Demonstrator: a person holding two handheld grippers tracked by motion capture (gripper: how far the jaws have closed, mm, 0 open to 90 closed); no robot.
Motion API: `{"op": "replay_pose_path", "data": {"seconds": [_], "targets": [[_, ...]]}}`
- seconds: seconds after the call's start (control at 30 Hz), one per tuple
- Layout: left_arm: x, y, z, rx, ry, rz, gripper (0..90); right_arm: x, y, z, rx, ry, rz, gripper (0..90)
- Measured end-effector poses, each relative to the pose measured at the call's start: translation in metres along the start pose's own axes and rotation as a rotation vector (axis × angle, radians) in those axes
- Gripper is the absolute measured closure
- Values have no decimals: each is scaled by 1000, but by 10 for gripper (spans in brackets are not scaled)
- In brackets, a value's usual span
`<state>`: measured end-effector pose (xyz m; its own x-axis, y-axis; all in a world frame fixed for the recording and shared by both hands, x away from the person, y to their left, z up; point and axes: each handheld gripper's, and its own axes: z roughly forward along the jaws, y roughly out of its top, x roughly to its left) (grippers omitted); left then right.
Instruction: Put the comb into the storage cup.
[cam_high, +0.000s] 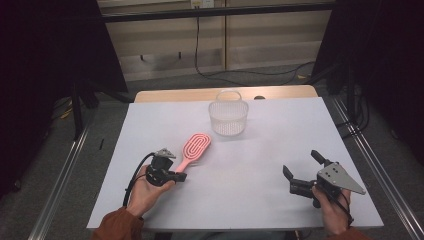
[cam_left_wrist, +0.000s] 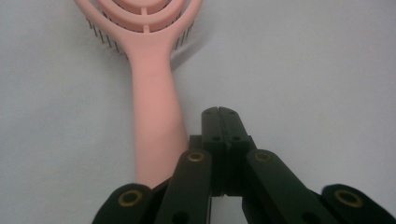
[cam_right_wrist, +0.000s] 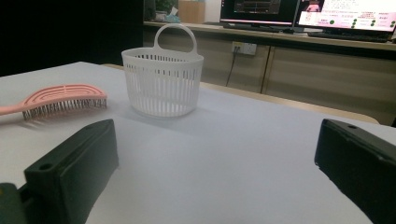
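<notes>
Things on the white surface (cam_high: 260, 150) number two: one pink hairbrush (cam_high: 194, 148) and one white basket (cam_high: 228, 116) behind it. Left hand-held gripper (cam_high: 181, 176), jaws pressed together, sits just beside the brush handle; right hand-held gripper (cam_high: 301, 163) gapes wide, well apart.

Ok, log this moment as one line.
left gripper shut, beside pink hairbrush handle, not gripping | right gripper open, empty | white basket upright
</notes>
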<state>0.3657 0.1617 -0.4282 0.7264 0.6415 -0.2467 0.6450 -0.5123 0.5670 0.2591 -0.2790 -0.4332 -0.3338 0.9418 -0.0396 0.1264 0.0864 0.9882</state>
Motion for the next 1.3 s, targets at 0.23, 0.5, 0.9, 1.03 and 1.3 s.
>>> {"op": "replay_pose_path", "data": {"seconds": [0.23, 0.5, 0.9, 1.03, 1.3], "targets": [[1, 0, 0, -1, 4, -3, 900, 0, 0, 0, 1, 0, -1, 0], [3, 0, -1, -8, 12, 2, 900, 0, 0, 0, 0, 1, -1, 0], [1, 2, -16, -179, -35, 54, 866, 0, 0, 0, 0, 1, 0, 0], [6, 1, -30, -294, -8, 34, 806, 0, 0, 0, 1, -3, -1, 0], [12, 2, -33, -351, -1, 52, 547, 0, 0, 0, 2, -2, -2, 0]]}}
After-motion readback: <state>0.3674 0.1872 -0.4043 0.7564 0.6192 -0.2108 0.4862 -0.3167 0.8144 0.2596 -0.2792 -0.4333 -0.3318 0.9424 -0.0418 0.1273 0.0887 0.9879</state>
